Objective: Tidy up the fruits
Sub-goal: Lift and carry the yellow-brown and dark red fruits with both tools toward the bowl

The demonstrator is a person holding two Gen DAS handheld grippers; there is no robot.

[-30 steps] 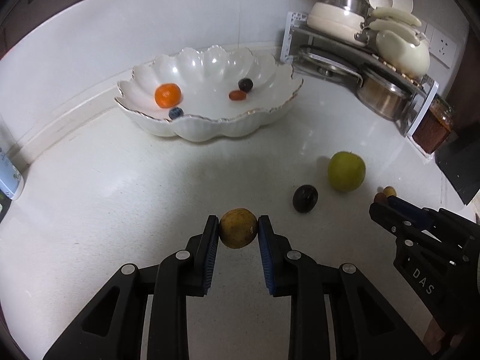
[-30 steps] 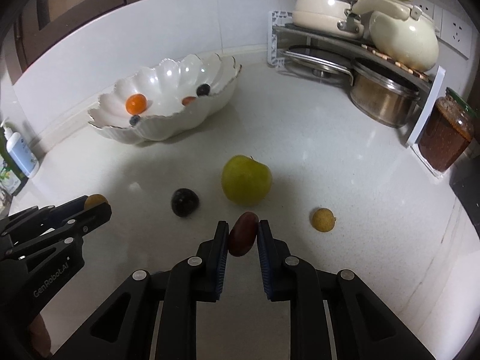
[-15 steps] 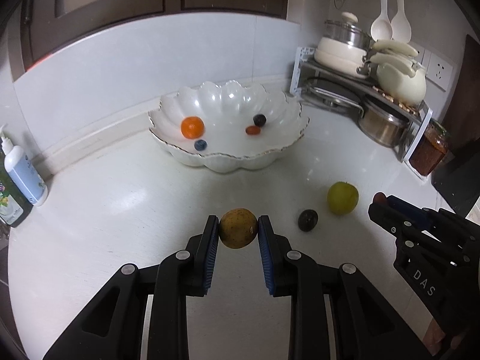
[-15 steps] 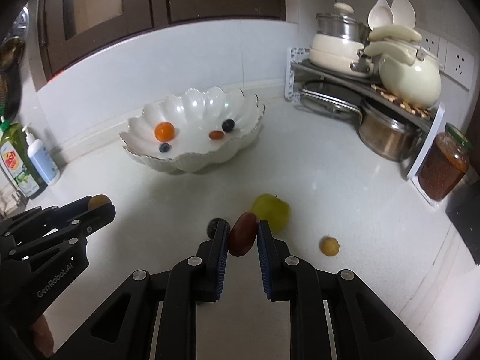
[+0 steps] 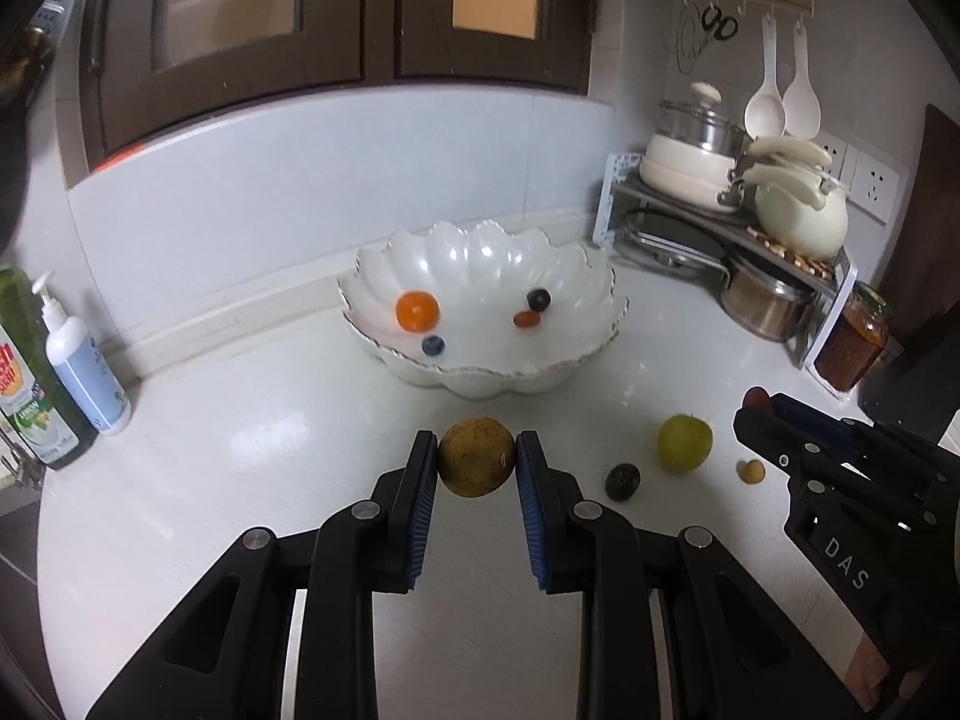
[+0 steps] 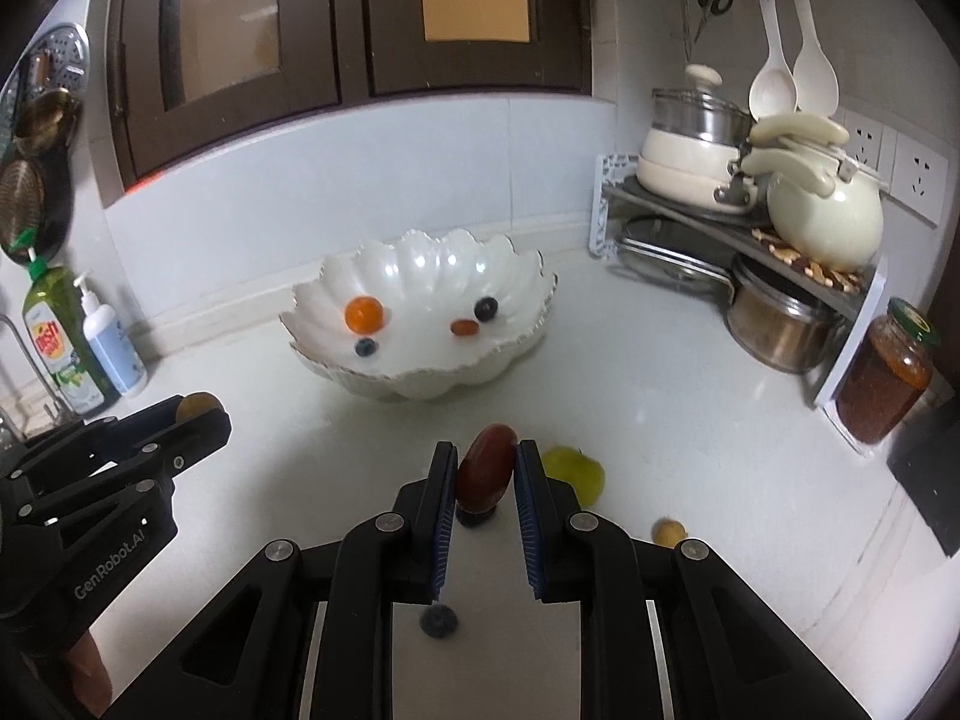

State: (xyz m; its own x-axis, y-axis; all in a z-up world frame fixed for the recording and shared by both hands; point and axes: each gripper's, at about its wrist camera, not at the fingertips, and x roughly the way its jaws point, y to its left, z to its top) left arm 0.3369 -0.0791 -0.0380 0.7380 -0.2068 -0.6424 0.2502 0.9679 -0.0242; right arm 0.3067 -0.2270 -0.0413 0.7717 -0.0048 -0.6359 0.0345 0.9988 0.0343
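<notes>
My left gripper (image 5: 476,456) is shut on a round yellow-brown fruit (image 5: 476,457), held above the white counter. My right gripper (image 6: 486,468) is shut on an oblong dark red fruit (image 6: 486,467), also lifted. A white scalloped bowl (image 5: 480,258) stands farther back with an orange fruit (image 5: 417,310), two blueberries (image 5: 432,345) and a small red fruit (image 5: 527,319) in it. On the counter lie a green apple (image 5: 684,441), a dark plum (image 5: 621,481) and a small yellow fruit (image 5: 751,471). The right gripper (image 5: 757,405) shows at the right of the left wrist view; the left gripper (image 6: 201,407) shows at the left of the right wrist view.
A corner rack (image 6: 744,240) with pots, a kettle and lids fills the back right. A jar (image 6: 885,378) stands by its front. Soap bottles (image 5: 72,360) stand at the left by the wall. A blueberry (image 6: 438,621) lies on the counter under the right gripper.
Both grippers have risen with their fruits still held. The bowl and the loose fruits look smaller and farther off, and the wall cabinets have come into view.
</notes>
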